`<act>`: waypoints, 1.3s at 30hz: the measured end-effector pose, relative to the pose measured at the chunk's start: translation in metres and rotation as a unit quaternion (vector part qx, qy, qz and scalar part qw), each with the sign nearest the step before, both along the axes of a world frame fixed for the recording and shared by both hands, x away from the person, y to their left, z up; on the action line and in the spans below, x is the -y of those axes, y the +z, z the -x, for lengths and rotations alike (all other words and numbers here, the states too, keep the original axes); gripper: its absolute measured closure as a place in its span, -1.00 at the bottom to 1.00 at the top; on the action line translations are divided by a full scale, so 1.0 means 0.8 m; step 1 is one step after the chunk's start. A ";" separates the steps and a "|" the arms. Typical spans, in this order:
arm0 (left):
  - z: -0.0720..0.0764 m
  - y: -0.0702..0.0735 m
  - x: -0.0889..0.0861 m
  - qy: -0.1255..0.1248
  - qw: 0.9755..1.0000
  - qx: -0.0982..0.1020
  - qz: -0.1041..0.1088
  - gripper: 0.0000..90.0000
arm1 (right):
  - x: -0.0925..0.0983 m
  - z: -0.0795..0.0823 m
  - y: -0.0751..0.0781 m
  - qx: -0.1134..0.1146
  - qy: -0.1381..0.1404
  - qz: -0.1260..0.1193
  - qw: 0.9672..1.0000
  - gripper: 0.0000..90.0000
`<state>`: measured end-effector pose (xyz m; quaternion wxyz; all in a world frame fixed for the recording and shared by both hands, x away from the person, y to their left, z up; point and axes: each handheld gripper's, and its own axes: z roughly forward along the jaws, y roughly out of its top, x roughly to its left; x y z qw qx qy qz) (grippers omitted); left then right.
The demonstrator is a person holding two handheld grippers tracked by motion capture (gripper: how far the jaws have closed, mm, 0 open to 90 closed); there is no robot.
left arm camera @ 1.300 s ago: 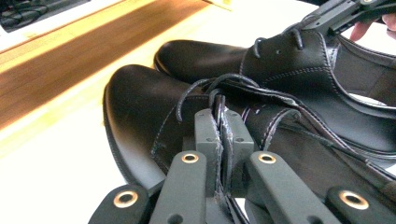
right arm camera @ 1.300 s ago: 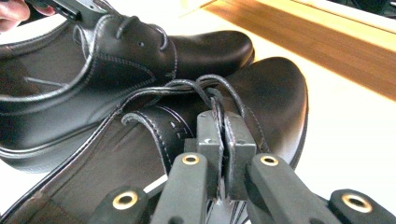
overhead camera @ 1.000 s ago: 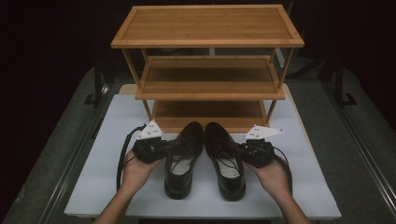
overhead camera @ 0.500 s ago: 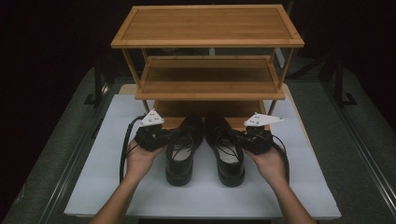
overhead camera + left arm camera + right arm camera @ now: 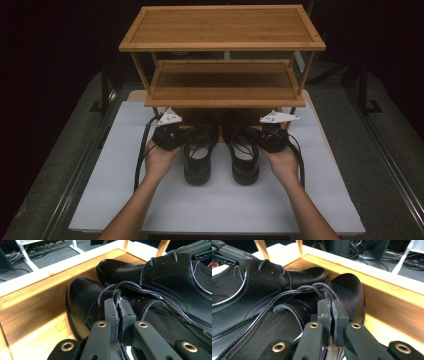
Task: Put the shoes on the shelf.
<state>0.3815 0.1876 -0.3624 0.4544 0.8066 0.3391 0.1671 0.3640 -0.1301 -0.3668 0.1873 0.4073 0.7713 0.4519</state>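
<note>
A three-tier bamboo shoe rack (image 5: 222,85) stands on the white foam mat (image 5: 125,200). The left gripper (image 5: 117,305), jaws pinched tight on the edge of the left black leather lace-up shoe (image 5: 199,150), holds its toe over the bottom shelf; the right gripper (image 5: 332,307) likewise clamps the right black leather shoe (image 5: 243,152); gripper views show both toes on the wood

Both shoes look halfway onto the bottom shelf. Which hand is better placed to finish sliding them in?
Neither clearly: each suits its own shoe. The left gripper is shut on the left shoe, the right gripper on the right shoe, both toes already over the bottom shelf.
</note>
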 end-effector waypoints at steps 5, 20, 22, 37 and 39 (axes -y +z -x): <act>-0.015 0.000 0.007 0.004 1.000 0.007 -0.009 0.94 | 0.003 -0.016 -0.004 0.002 -0.018 -0.005 1.000 0.93; -0.053 -0.010 0.036 0.030 0.999 0.041 -0.018 0.94 | -0.006 -0.060 -0.014 0.010 -0.051 0.006 0.999 0.93; -0.058 -0.012 0.040 0.033 0.998 0.044 -0.023 0.94 | -0.007 -0.064 -0.014 0.012 -0.054 0.007 0.998 0.93; -0.072 -0.025 0.051 0.041 0.997 0.062 -0.025 0.93 | -0.016 -0.081 -0.022 0.026 -0.068 0.014 0.997 0.93; -0.071 -0.026 0.049 0.036 0.997 0.060 -0.025 0.93 | -0.016 -0.081 -0.022 0.024 -0.068 0.012 0.997 0.93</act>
